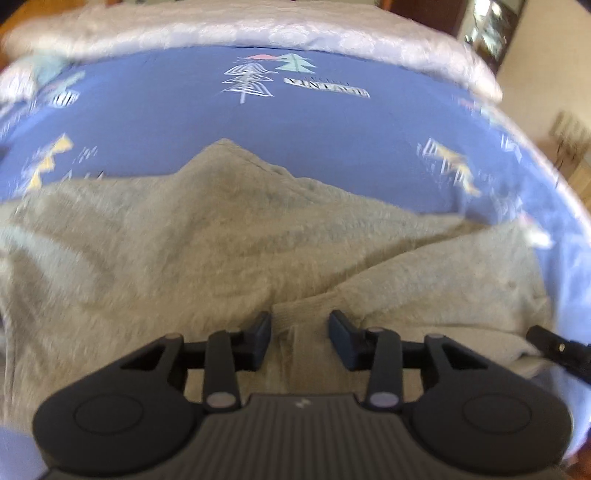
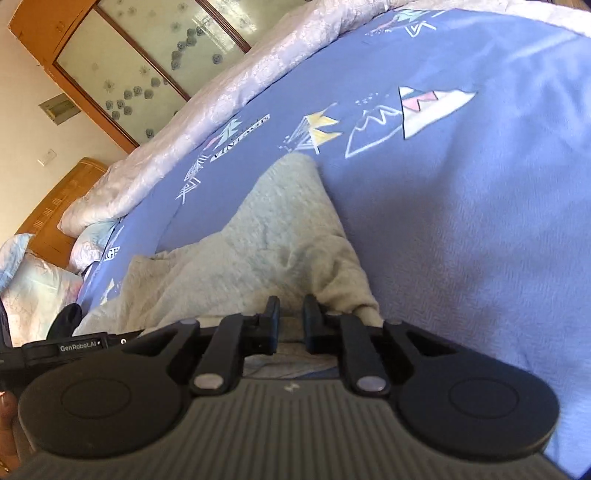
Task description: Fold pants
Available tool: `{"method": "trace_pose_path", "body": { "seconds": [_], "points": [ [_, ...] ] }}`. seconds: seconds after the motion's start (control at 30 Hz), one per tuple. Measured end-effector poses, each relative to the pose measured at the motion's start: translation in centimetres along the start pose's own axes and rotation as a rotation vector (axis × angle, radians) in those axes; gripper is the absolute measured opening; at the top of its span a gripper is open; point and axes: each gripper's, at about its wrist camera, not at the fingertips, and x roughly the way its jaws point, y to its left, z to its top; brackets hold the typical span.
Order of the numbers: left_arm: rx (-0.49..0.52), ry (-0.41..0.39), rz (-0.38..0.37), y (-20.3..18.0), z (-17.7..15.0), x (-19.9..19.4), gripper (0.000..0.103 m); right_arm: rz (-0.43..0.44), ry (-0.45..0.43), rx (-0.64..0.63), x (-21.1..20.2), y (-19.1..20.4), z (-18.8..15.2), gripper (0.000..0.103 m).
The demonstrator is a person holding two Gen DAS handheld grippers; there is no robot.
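Note:
Light grey fleece pants [image 1: 229, 251] lie bunched on a blue patterned bedsheet [image 1: 332, 122]. In the left wrist view my left gripper [image 1: 300, 334] is open, its jaws on either side of a ribbed hem edge of the pants [image 1: 299, 314]. In the right wrist view my right gripper [image 2: 291, 321] has its jaws nearly closed on the near edge of the pants [image 2: 266, 251], with cloth between the fingers. The right gripper's tip shows at the right edge of the left wrist view [image 1: 554, 345].
A pale quilted blanket [image 1: 258, 29] runs along the far side of the bed. A wooden headboard [image 2: 55, 206], pillows [image 2: 33, 291] and a wood-framed glass cabinet [image 2: 147, 66] stand at the left in the right wrist view. The left gripper's body [image 2: 62, 347] is beside the right one.

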Motion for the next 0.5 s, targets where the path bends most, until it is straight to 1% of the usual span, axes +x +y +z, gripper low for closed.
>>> {"method": "trace_pose_path", "body": {
  "seconds": [0.03,0.1,0.13,0.17,0.2,0.23,0.27,0.3,0.33,0.37,0.4,0.43,0.47,0.5],
  "points": [
    [-0.028,-0.018,-0.023,1.0,-0.2,-1.1,0.036,0.021,-0.027,0.015,0.5,-0.5,1.2,0.025],
    [-0.079,-0.045,-0.042,2.7,-0.4,-2.9,0.034,0.042,-0.096,0.046,-1.5,-2.0,1.5,0.051],
    [-0.111,-0.056,-0.047,3.8,-0.6,-3.6,0.034,0.033,-0.127,0.057,-2.0,-2.7,1.5,0.058],
    [-0.137,-0.060,-0.052,4.7,-0.8,-4.2,0.034,0.016,-0.151,0.066,-2.4,-3.3,1.5,0.068],
    [-0.161,-0.061,-0.058,5.6,-1.0,-4.7,0.034,-0.004,-0.162,0.081,-2.6,-3.8,1.4,0.072],
    [-0.184,-0.058,-0.065,6.2,-1.0,-4.9,0.033,-0.018,-0.151,0.110,-2.5,-4.5,1.5,0.072],
    [-0.199,-0.053,-0.074,6.5,-1.1,-5.0,0.033,-0.015,-0.119,0.149,-2.2,-5.1,1.5,0.072],
    [-0.211,-0.046,-0.091,6.7,-1.0,-5.1,0.033,0.005,-0.076,0.180,-1.5,-5.5,1.3,0.068],
    [-0.215,-0.040,-0.112,6.5,-0.8,-5.1,0.033,0.025,-0.027,0.188,-0.5,-5.3,1.2,0.061],
    [-0.212,-0.035,-0.133,6.1,-0.7,-5.1,0.033,0.012,0.009,0.164,0.4,-4.4,1.1,0.033],
    [-0.202,-0.032,-0.153,5.5,-0.3,-5.1,0.034,-0.021,0.021,0.110,0.9,-3.0,0.8,0.017],
    [-0.182,-0.034,-0.176,4.6,0.1,-5.3,0.036,-0.017,0.014,0.051,0.4,-1.4,0.6,0.017],
    [-0.162,-0.040,-0.198,3.6,0.5,-5.5,0.041,0.000,-0.006,-0.020,0.1,0.8,0.3,0.016],
    [-0.138,-0.046,-0.223,2.7,0.9,-5.8,0.044,0.016,-0.020,-0.112,-0.3,3.1,-0.1,0.016]
  ]
}}
